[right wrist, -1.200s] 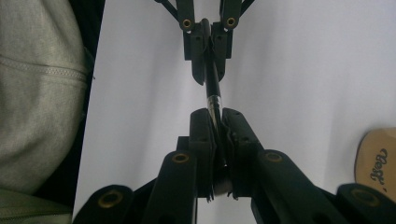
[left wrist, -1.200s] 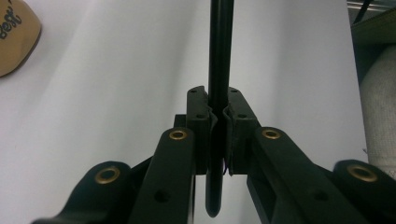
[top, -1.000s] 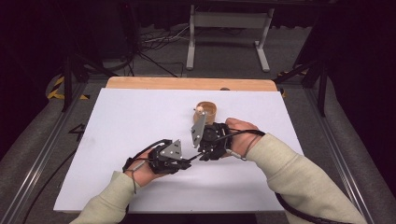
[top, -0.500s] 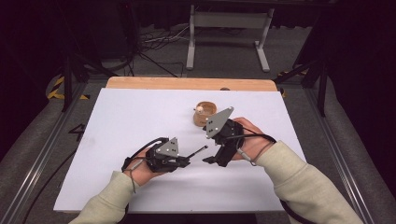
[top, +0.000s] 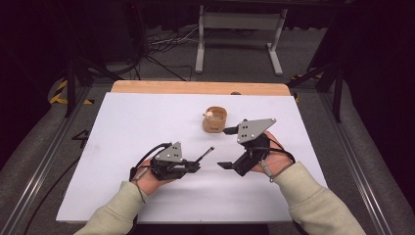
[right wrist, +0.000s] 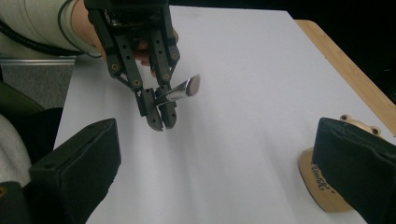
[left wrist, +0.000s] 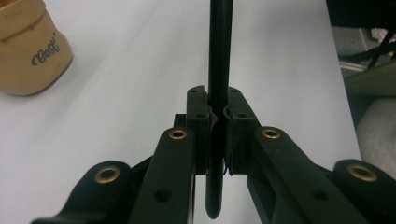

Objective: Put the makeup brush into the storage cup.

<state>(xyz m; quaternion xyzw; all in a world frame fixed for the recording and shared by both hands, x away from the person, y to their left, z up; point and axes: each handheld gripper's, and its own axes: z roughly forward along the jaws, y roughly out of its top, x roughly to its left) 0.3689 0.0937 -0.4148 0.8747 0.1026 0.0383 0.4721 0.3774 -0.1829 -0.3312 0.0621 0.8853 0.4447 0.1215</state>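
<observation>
Jaws (left gripper (top: 198, 165)) clamp brush (top: 206, 154).

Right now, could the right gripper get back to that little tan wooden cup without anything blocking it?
Probably yes. The right gripper has its jaws wide open with nothing between them, and the tan cup stands just beyond it on bare white table. The left gripper, shut on a brush, sits off to the side.

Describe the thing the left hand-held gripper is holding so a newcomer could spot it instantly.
Start at the white table and find the left hand-held gripper near its front edge. Clamped between its jaws is a slim black brush with a silver collar and small pale tip, pointing towards the tan wooden cup. It is the only thin stick-shaped item there; the cup is squat and round.
</observation>
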